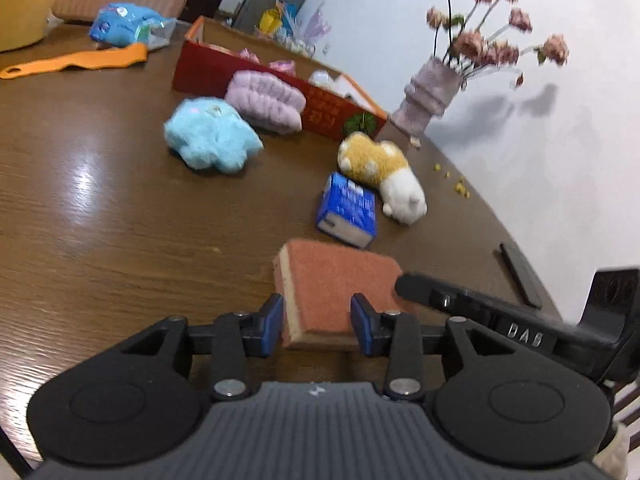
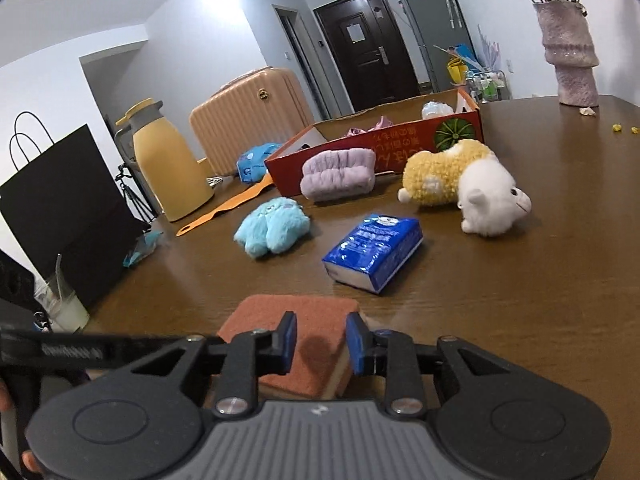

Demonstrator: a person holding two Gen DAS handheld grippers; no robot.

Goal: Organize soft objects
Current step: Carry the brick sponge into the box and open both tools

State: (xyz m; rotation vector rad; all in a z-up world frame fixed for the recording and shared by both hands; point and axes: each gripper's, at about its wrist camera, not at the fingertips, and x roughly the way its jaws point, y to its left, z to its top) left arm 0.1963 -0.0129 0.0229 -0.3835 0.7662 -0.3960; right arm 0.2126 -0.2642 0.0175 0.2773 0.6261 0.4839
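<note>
An orange sponge (image 1: 340, 284) lies on the brown table near its front. My left gripper (image 1: 317, 326) has its blue pads on either side of the sponge's near end, jaws a sponge-width apart. My right gripper (image 2: 321, 342) hovers open over the same sponge (image 2: 280, 316) from the other side. Beyond lie a blue tissue pack (image 1: 348, 210) (image 2: 374, 250), a yellow-and-white plush (image 1: 380, 172) (image 2: 464, 184), a light-blue plush (image 1: 210, 134) (image 2: 272, 226) and a lilac pad (image 1: 266, 100) (image 2: 338, 174). A red cardboard box (image 1: 240, 68) (image 2: 360, 152) stands behind them.
A vase of pink flowers (image 1: 430, 96) (image 2: 570, 52) stands at the table's far corner. An orange strap (image 1: 76, 62) (image 2: 228, 206), a blue bag (image 1: 124, 24), a yellow jug (image 2: 166, 164) and a black paper bag (image 2: 60, 208) sit at the left. A dark flat bar (image 1: 520, 274) lies near the right edge.
</note>
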